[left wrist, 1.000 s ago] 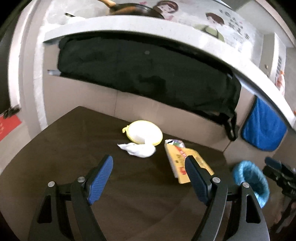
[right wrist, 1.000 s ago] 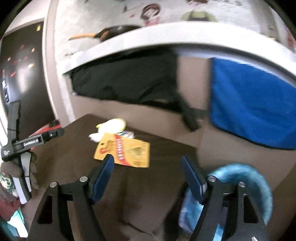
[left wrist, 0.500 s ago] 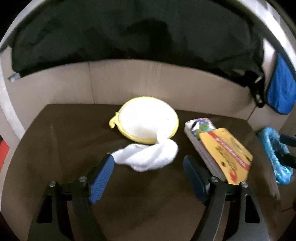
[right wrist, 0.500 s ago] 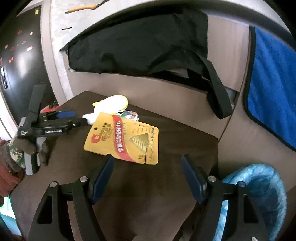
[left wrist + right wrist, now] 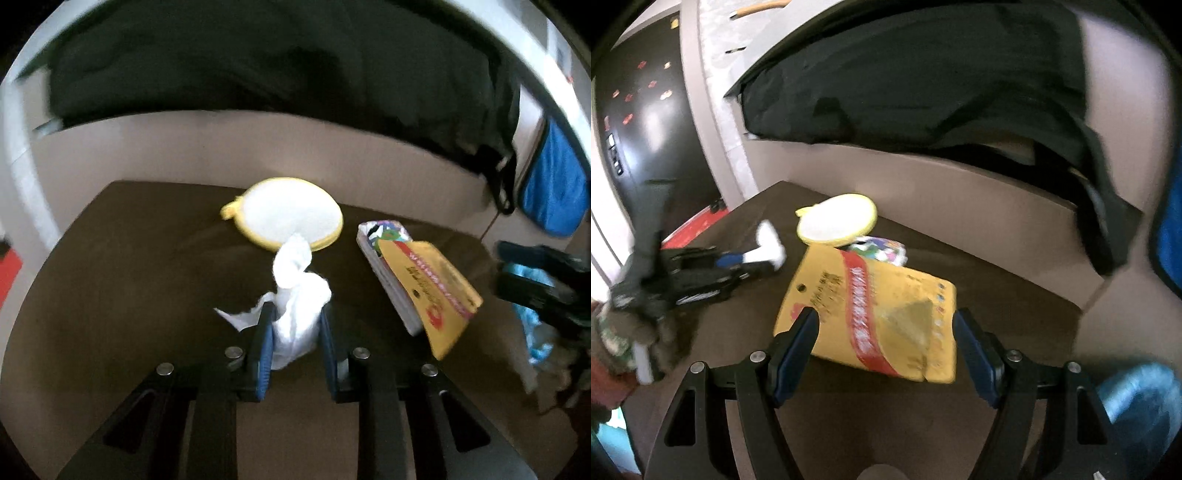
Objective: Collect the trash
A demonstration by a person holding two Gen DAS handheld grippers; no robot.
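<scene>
A dark brown table (image 5: 122,295) fills the lower part of both wrist views, with a beige wall panel (image 5: 229,147) at its far edge and a black bag (image 5: 258,62) lying on a shelf above that panel. In the left wrist view, the left gripper (image 5: 295,334) has its two blue-padded fingers drawn in close and clamped on a crumpled white tissue (image 5: 295,295), which bulges up between the pads and spills a loose corner out to the left. The top of the tissue reaches toward, and overlaps in view, the near rim of a round white pad with a yellow border (image 5: 286,216) lying farther back on the table. To the right of the tissue lies a yellow package with a red stripe (image 5: 436,291), resting partly on a white colorful wrapper (image 5: 384,232). At the far right hangs a blue cloth (image 5: 554,188); below it a blue-lined trash bin (image 5: 532,317) shows beside the table. In the right wrist view, the right gripper (image 5: 886,343) has its blue-padded fingers spread wide apart, holding nothing, poised just above the near edge of the yellow package (image 5: 875,314). The round pad (image 5: 836,219) and the wrapper (image 5: 882,251) lie beyond it, and the left gripper (image 5: 738,264) appears blurred at the left with the white tissue (image 5: 770,247) in its tips. The bin (image 5: 1141,402) sits at the lower right, off the table's edge.
</scene>
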